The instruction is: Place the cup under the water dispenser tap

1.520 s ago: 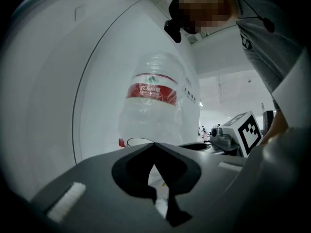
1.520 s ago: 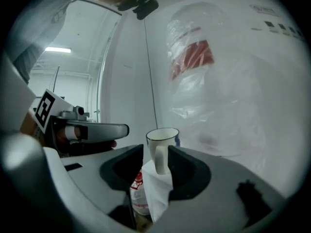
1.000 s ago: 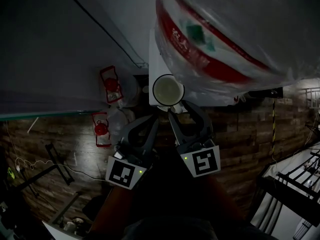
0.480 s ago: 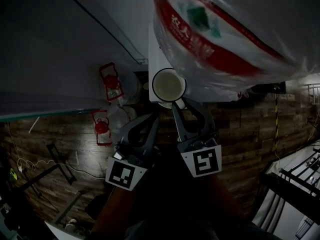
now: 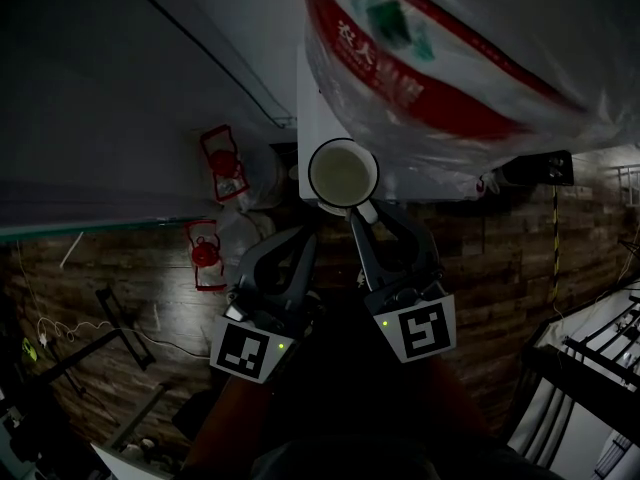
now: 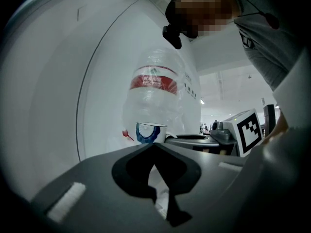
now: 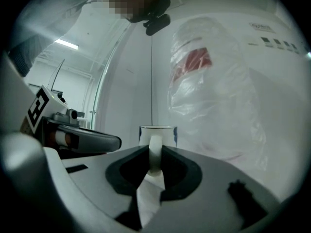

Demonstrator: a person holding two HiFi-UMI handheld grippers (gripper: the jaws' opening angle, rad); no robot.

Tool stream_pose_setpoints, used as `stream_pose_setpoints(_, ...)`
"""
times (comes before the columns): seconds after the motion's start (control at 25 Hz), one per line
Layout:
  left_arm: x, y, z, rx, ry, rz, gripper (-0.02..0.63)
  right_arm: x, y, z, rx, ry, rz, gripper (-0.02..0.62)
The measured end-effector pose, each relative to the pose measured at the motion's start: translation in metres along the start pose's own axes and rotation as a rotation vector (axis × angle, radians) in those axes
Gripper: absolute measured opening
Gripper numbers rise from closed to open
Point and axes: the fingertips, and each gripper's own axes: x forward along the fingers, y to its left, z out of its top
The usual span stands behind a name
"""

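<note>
A white cup with a blue pattern stands upright in front of the white water dispenser, below its plastic-wrapped bottle with a red label. My right gripper has just been closing, and its jaws now pinch the cup's handle, with the cup straight ahead. To its left my left gripper is shut and empty, a little short of the cup. The tap itself is hidden.
Two red objects lie on the dark wood floor to the left of the dispenser. A grey wall panel fills the upper left. A metal rack stands at the lower right.
The right gripper's jaws have closed onto the cup's handle. Cup and right gripper have shifted slightly to the right. The left gripper has stayed put.
</note>
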Motion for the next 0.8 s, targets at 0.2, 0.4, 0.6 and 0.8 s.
stream_pose_setpoints(0.2,-0.006,-0.004,0.008,0.011,-0.007,0.005,0.008,-0.010,0.006,0.007,-0.008,0.000,0.021,0.064)
stream_pose_setpoints(0.4,-0.016,-0.013,0.020,0.025,-0.020,0.003,0.008,-0.028,0.013,0.020,-0.007,-0.010,0.018,0.064)
stream_pose_setpoints(0.6,-0.022,-0.028,0.034,0.046,-0.039,-0.023,0.008,-0.052,0.014,0.037,-0.008,-0.029,-0.011,0.064)
stream_pose_setpoints(0.8,-0.027,-0.044,0.041,0.051,-0.045,-0.061,0.008,-0.075,0.014,0.047,0.009,-0.046,-0.035,0.064)
